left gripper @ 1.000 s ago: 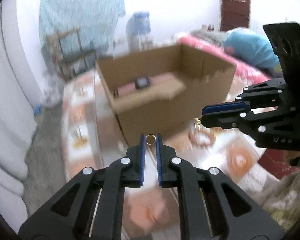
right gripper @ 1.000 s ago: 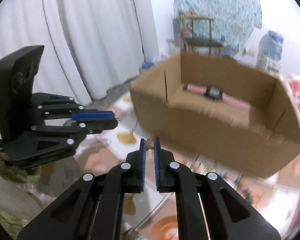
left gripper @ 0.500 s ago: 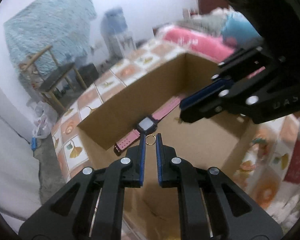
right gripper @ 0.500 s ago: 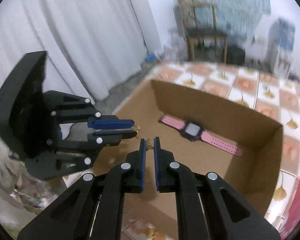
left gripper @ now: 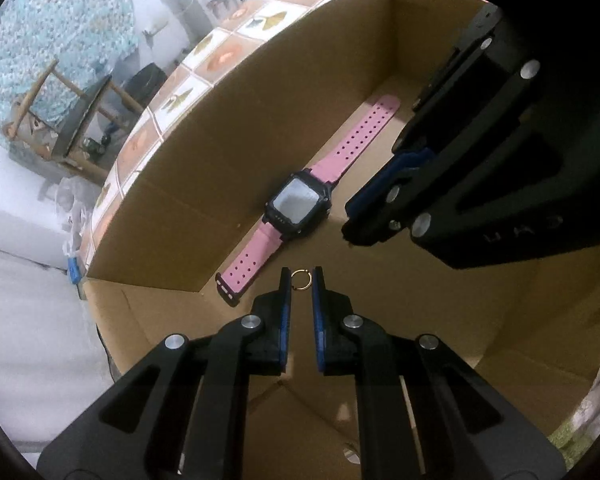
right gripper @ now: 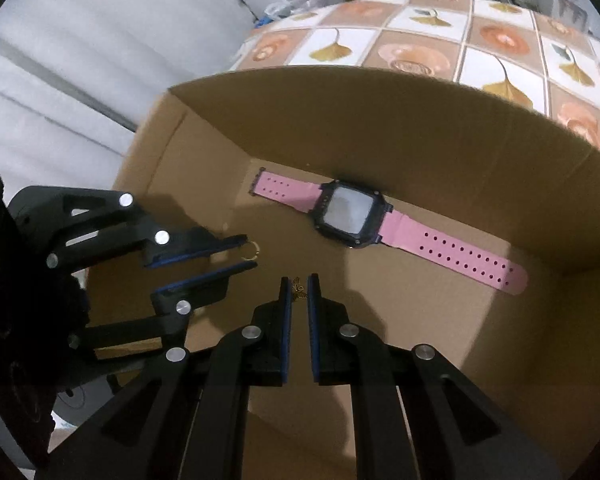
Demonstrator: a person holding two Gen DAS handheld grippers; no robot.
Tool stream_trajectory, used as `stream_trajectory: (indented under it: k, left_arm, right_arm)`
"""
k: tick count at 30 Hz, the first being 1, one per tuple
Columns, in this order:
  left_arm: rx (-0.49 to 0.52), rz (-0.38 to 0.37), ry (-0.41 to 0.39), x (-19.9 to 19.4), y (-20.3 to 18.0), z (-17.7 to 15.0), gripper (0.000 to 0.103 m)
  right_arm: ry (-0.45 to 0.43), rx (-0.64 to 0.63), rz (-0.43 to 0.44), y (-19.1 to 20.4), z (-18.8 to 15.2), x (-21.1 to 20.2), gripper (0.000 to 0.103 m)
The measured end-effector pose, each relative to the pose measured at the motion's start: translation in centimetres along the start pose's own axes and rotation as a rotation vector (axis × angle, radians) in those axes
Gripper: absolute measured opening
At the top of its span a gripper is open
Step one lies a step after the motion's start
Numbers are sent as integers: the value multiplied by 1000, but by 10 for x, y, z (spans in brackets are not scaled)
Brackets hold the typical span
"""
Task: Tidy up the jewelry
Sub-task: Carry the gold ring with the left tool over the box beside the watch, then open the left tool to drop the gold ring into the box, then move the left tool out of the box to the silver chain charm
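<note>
Both grippers hang inside an open cardboard box (left gripper: 236, 92). My left gripper (left gripper: 301, 280) is shut on a small gold ring (left gripper: 301, 280) pinched at its fingertips; the ring also shows in the right wrist view (right gripper: 251, 250). My right gripper (right gripper: 298, 290) is shut on a small gold butterfly-shaped charm (right gripper: 299, 289), just right of the left gripper (right gripper: 248, 254). In the left wrist view the right gripper (left gripper: 350, 232) comes in from the right. A pink-strapped watch (left gripper: 300, 208) with a black square face lies on the box floor (right gripper: 380, 224) just beyond both grippers.
The box (right gripper: 380, 120) stands on a tablecloth (right gripper: 420, 40) with orange flower and leaf tiles. White curtains (right gripper: 80, 60) hang to the left. A wooden stool (left gripper: 72, 120) stands beyond the table.
Both grippers have moved forward over the box wall and down inside the box, each still holding its small piece. The watch is now much closer below them.
</note>
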State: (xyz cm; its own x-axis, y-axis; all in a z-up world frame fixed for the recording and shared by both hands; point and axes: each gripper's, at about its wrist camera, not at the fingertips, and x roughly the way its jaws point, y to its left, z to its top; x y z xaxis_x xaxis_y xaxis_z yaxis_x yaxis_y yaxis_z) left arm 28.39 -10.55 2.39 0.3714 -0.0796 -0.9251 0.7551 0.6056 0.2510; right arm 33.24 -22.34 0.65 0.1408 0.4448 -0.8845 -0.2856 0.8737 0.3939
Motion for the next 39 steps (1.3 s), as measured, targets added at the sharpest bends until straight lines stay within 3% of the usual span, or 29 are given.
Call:
stream_trajectory:
  k: [8,12,15,18,21,26,29,32,36,39]
  left_arm:
    - [-22,4,7,-2,4,-1,11]
    - [-79,-11,-22,-11,14,-1,11]
    - [-145,-42,-83,-32,26,-7,13]
    - [-211,-59,-175,-65,35,-24,31]
    - [-273,-73,-293,-107,40,-50,39]
    - [-358,-10,-448,-163,28,-112,61]
    - [-393,-18,-498,-176,10,-146,66]
    - [-426,-49,-521,-173,-16,-174,70]
    - [-467,-84,-489,-145,-48,-197,70]
    - [-518,-171,-448,-118,-65,-210,70]
  right_arm:
    - [-22,31,-8,-6,-7,-12,10]
    - [-75,42,-10,-7,-11,-34,22]
    - [-140,24,-22,-2,-19,-62,23]
    - [-235,-1,-16,8,-32,-97,25]
    - [-336,-37,14,18,-56,-135,31]
    - [-495,-114,132,39,-127,-185,39]
    - [-525,-130,178,47,-170,-181,40]
    - [-518,-105,168,51,-201,-162,40]
    - [-474,-1,177,46,-227,-123,40]
    - [-428,79,181,42,-238,-92,40]
